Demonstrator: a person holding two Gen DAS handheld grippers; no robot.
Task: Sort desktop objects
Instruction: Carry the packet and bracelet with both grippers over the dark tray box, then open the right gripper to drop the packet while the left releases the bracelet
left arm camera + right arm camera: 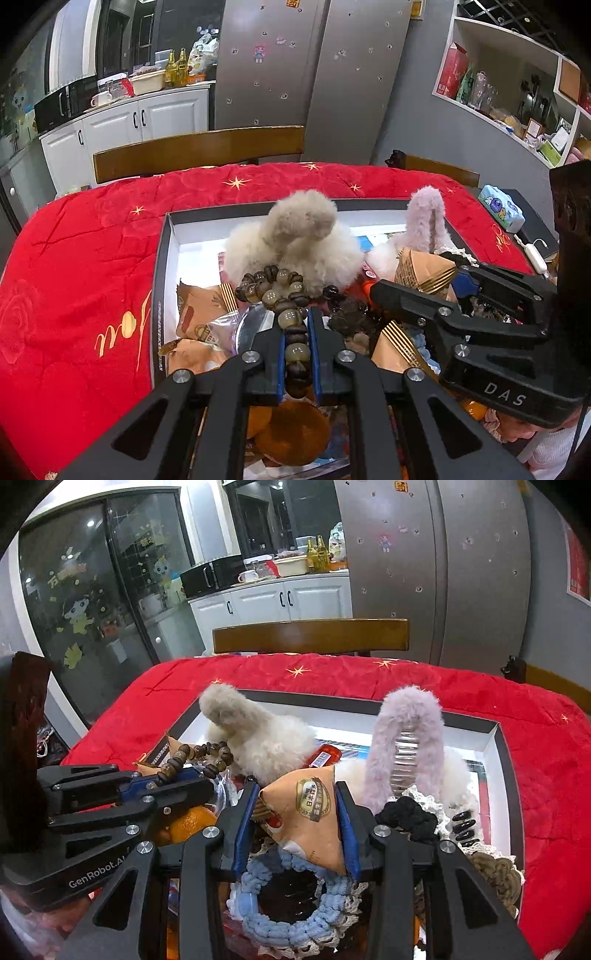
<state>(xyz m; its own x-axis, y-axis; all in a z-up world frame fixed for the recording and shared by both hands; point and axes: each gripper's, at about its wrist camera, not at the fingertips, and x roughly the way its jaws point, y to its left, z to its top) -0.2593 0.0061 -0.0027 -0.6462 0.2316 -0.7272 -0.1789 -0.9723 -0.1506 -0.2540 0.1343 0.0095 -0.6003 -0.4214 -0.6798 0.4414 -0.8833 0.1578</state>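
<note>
Right claw (299, 805) grips a tan snack packet (314, 812); left claw (177, 779) apparently pinches a bead bracelet (199, 757).

Left hand-held gripper (297, 354) pinched nearly shut, right hand-held gripper (299, 812) part-closed, both angled downward, side by side.

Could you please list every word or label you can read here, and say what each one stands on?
"DAS": right hand-held gripper body.
"GenRobot.AI": left hand-held gripper body.
"日本" within a round label: triangular snack packet; remainder blurred.
Gold script, roughly "You": red tablecloth.
Box rim print, fridge sticker: unreadable.
</note>
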